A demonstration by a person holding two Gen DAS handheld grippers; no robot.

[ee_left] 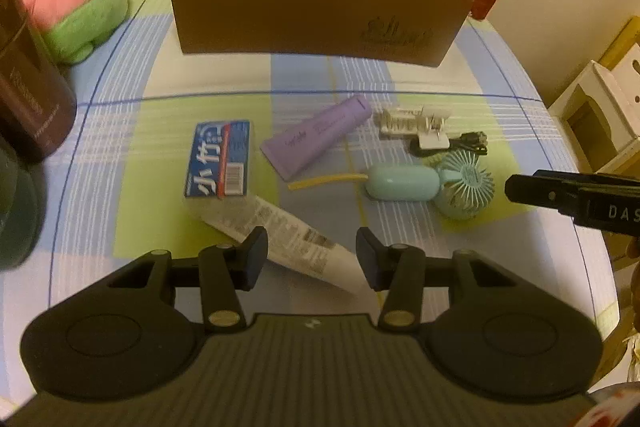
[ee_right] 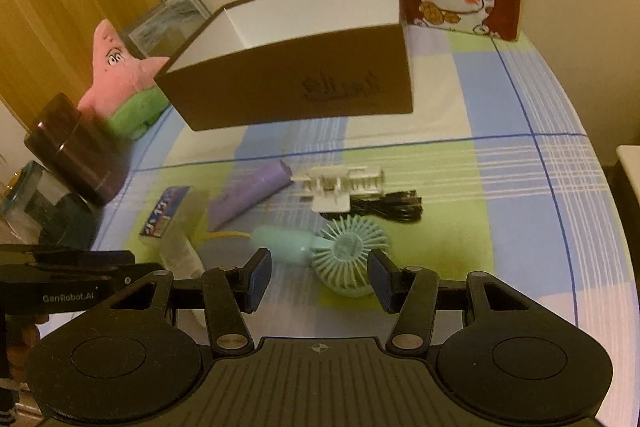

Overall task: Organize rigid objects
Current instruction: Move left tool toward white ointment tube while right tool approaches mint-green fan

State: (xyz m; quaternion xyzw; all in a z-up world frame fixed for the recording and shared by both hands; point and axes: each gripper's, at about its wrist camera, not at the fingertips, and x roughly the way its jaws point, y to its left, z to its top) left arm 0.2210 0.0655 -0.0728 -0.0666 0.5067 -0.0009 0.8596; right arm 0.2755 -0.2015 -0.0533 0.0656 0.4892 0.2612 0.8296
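White tube (ee_left: 288, 243) slips under the left gripper's fingers (ee_left: 256, 255), tip hidden. At three o'clock the right gripper (ee_left: 576, 199) runs off-frame. Brown box (ee_left: 312, 15) logo's too blurred to read; its floor is unseen.

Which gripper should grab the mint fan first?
Right. The right gripper is open with the fan straight ahead between its fingers. The left gripper faces the white tube, with the fan off to its right.

Two tubes (ee_left: 318, 137) (ee_left: 288, 241), one fan (ee_left: 428, 185), one box (ee_left: 312, 15)
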